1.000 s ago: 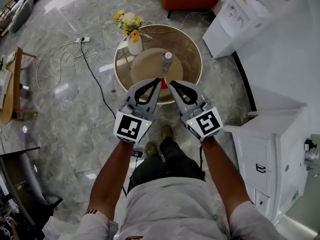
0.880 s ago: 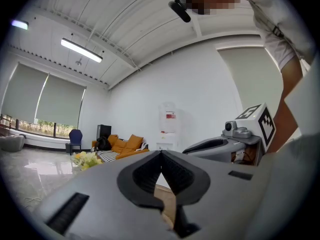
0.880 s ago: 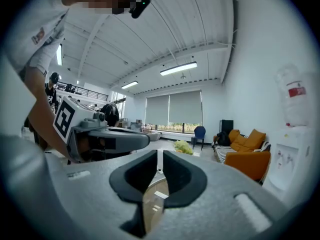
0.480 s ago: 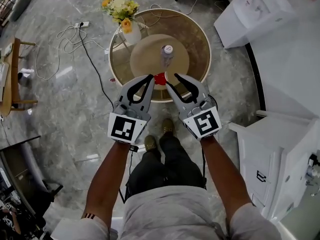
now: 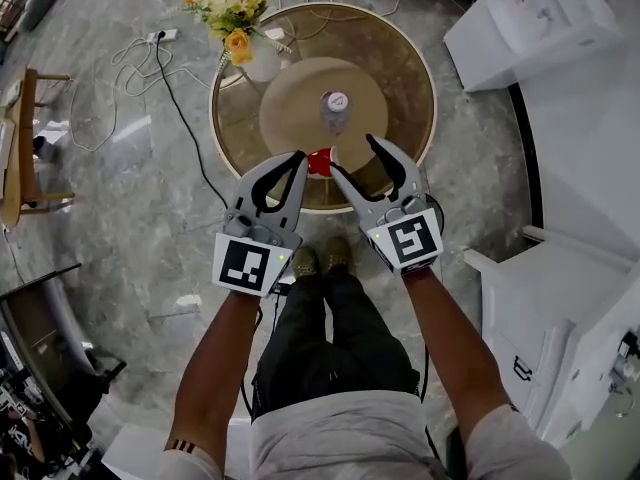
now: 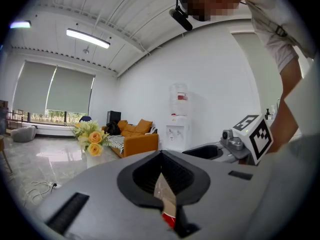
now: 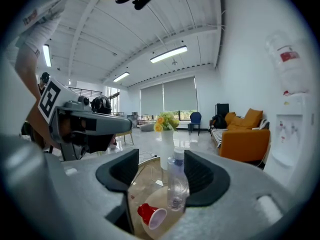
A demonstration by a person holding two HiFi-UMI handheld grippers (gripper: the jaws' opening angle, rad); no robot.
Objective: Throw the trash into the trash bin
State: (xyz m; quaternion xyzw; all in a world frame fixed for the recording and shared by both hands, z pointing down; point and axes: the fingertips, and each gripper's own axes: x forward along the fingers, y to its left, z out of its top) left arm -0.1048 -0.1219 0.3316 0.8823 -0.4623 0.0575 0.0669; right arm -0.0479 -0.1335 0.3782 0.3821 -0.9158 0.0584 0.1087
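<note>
i see black-and-white marker cubes (image 5: 247, 265), a pale grey shirt (image 5: 340, 450), dark trousers (image 5: 330, 338), brown shoes (image 5: 305, 263), and a striped left wristband (image 5: 180, 446).

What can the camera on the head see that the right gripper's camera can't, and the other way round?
Only the head view shows the person's shoes and a white cabinet. Only the right gripper view shows an orange sofa, ceiling lights and windows. Both show the round table, the upright clear bottle, the red cup on its side and the flowers.
</note>
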